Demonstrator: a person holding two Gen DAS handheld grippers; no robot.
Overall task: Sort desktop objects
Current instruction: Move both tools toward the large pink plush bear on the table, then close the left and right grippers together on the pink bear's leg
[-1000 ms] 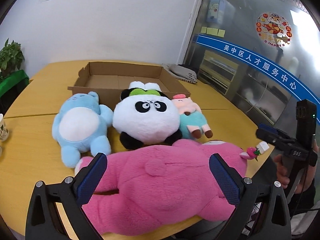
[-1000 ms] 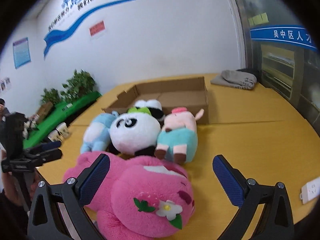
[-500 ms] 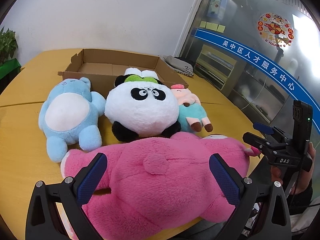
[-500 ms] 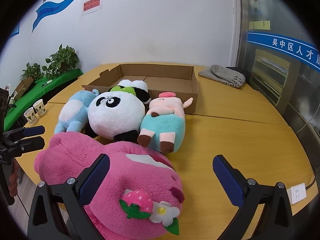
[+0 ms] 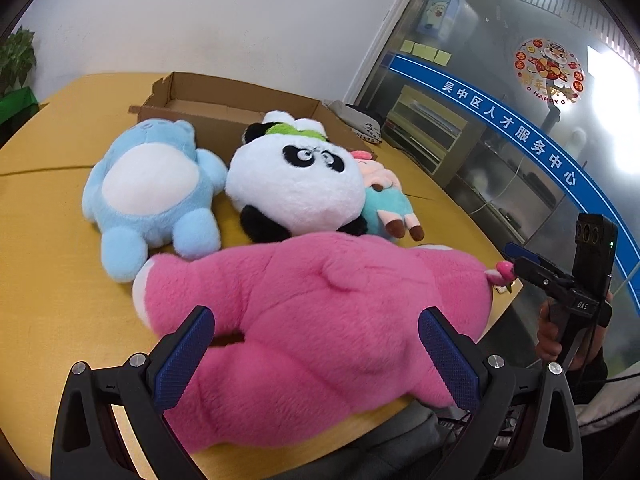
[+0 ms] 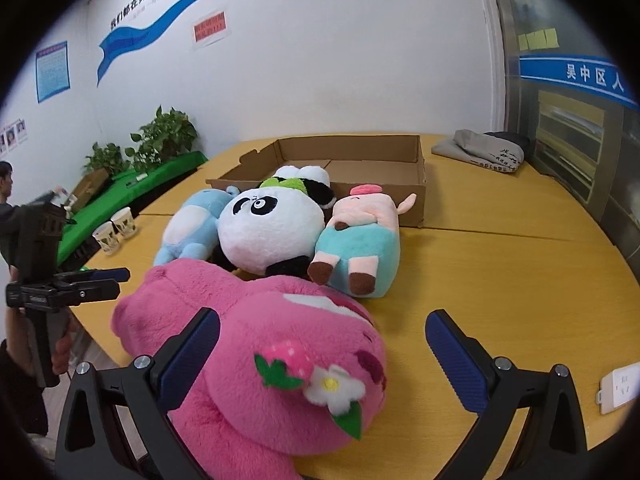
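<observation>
Closer in than a moment ago, both views tilted, toys filling more of the frame. Left gripper spread wide over the back of the pink bear, pads either side, not clearly pressing. Right gripper just as wide over the bear's head end, strawberry and flower patch right between the pads, nothing pinched. Bear lying flat along the near edge of the yellow table, partly hanging over.

Just behind it, three smaller toys in a row, touching each other: blue bear on its back at the left, panda in the middle, pig in a teal outfit on the right, leaning against the panda. Panda's feet touching the pink bear.

Behind those, low cardboard box, open, nothing visible inside, front wall right against the panda's head and the pig.

Farther back: folded grey cloth near the table's far right, two paper cups at the left edge, white power socket at the near right. Plants along the wall beyond.
</observation>
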